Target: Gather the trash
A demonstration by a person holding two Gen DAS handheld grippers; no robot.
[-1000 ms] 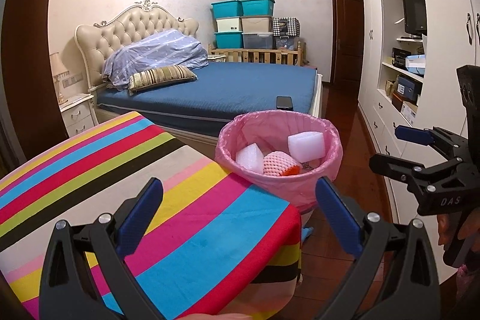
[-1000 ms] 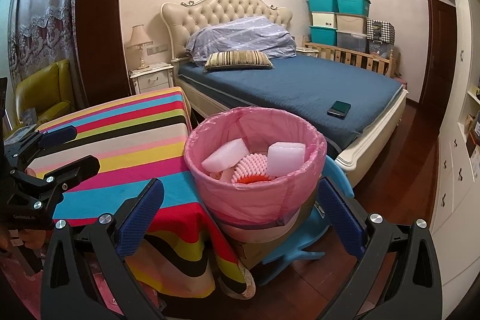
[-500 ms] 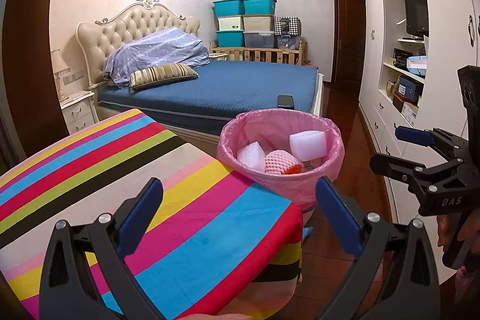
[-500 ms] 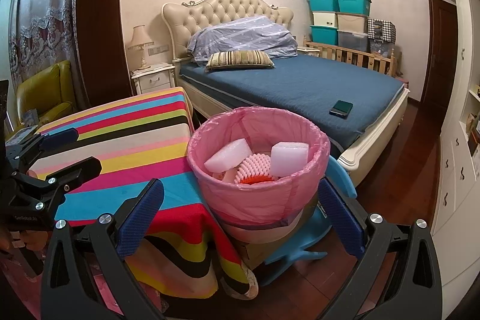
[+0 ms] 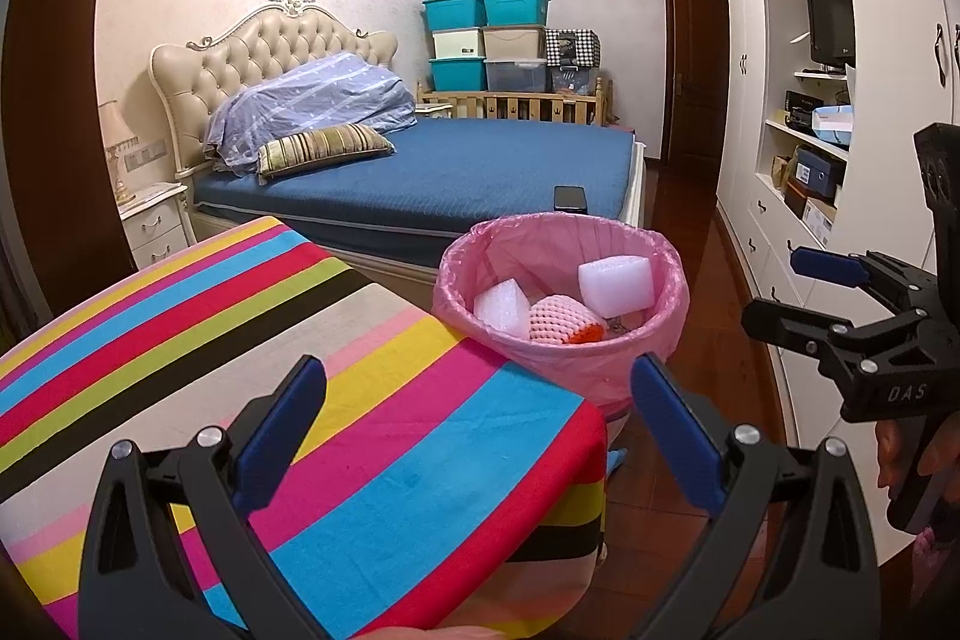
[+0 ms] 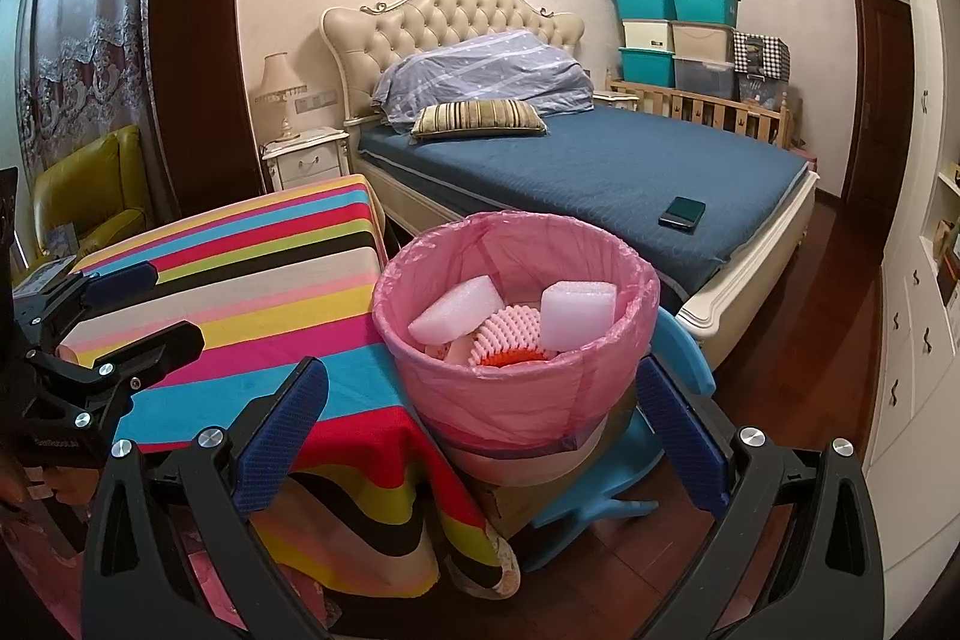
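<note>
From my left camera, my left hand-held gripper [image 5: 477,406] hangs over the desk [image 5: 180,328], its blue pads spread wide with nothing between them. The desk has a smooth cloth with bright stripes. Just past its corner stands the round bin [image 5: 561,304], lined with a thin, crinkly pink bag. Inside lie two white foam blocks [image 5: 615,280] and a bumpy pink net [image 5: 555,319] with some orange. My right hand-held gripper [image 5: 774,292] floats to the right over the dark wood floor [image 5: 714,370], also spread wide.

From my right camera, the bin [image 6: 516,340] sits right ahead, touching the desk edge, on a blue chair [image 6: 678,352]. The bed [image 6: 600,172] is behind.
</note>
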